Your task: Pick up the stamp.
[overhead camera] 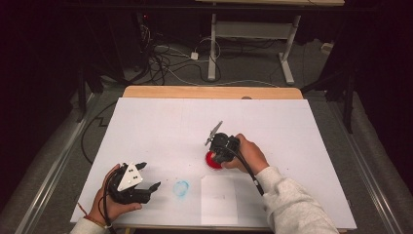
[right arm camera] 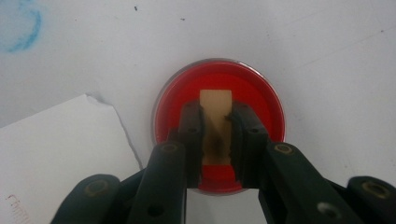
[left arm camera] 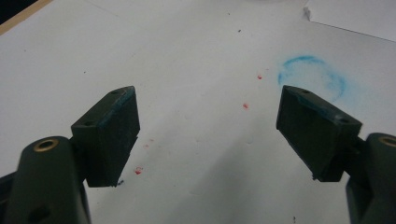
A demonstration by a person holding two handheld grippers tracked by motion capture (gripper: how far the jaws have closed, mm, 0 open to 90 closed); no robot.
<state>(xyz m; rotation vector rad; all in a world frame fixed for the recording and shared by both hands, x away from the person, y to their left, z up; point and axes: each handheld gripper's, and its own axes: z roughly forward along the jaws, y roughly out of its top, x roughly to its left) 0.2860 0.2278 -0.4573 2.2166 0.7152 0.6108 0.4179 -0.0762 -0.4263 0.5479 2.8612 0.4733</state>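
The right gripper [right arm camera: 217,135] has its fingers [right arm camera: 191,135] clamped on a pale, flat block [right arm camera: 215,105], probably a stamp or sponge, and holds it down into a shallow red dish [right arm camera: 261,107] of paint or ink. In the right gripper view the block's long axis runs from six o'clock to twelve o'clock, straight along the fingers, with its free end poking out past the tips toward twelve; the dish rim rings it all round. From the high view the dish [overhead camera: 211,161] sits a little right of the middle of the white tabletop [overhead camera: 160,122], just under the right gripper [overhead camera: 221,151]. The relation the next move turns on, as I judge it, is where the loaded block must go: a loose sheet of paper [overhead camera: 219,200] lies at about six o'clock from the dish, close by, and a blue ring print [overhead camera: 181,188] lies at about eight o'clock. The right hand is plainly the nearer one to both dish and sheet. The left gripper [overhead camera: 145,183] rests low at the near left edge, well apart from the dish, fingers [left arm camera: 112,135] spread wide with nothing between them, blue stain on their pads, and the blue ring [left arm camera: 312,77] ahead at about one o'clock in its own view.
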